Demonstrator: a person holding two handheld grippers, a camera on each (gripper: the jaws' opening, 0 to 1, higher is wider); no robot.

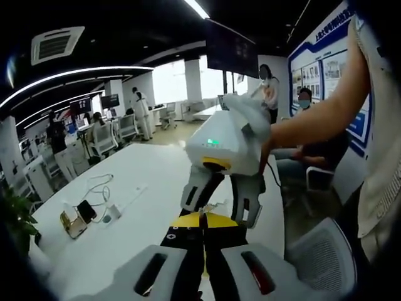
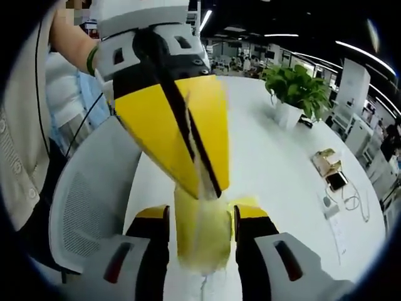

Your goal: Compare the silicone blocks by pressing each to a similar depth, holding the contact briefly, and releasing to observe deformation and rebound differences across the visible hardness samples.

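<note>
Squeezing a blurred yellow block (image 2: 202, 235), the right gripper (image 2: 200, 229) meets the closed left gripper (image 2: 207, 188).

Two grippers (image 2: 202, 235), one yellow silicone block (image 2: 200, 235), one potted plant (image 2: 294, 94), one white table (image 2: 282, 169), two phones (image 1: 78, 216)

Big white table (image 1: 144, 169), glossy top, runs long thru an open office. On it toward one end: a phone (image 1: 86, 211) propped on a small wooden stand (image 1: 72, 224), white cable (image 1: 97, 186) looped loosely nearby, and a small white round-ish gadget (image 1: 111, 216) just beside the stand w/ a thin white strip next to it. Right gripper view has the same table (image 2: 276, 163) from the other way: potted green plant (image 2: 294, 91) in a white pot sitting on the top, phone + stand (image 2: 331, 168) further along, cable (image 2: 354, 199) near that. A sheet of paper (image 2: 343, 233) lies flat near the edge. Can't tell what the gadget is, too small.
</note>
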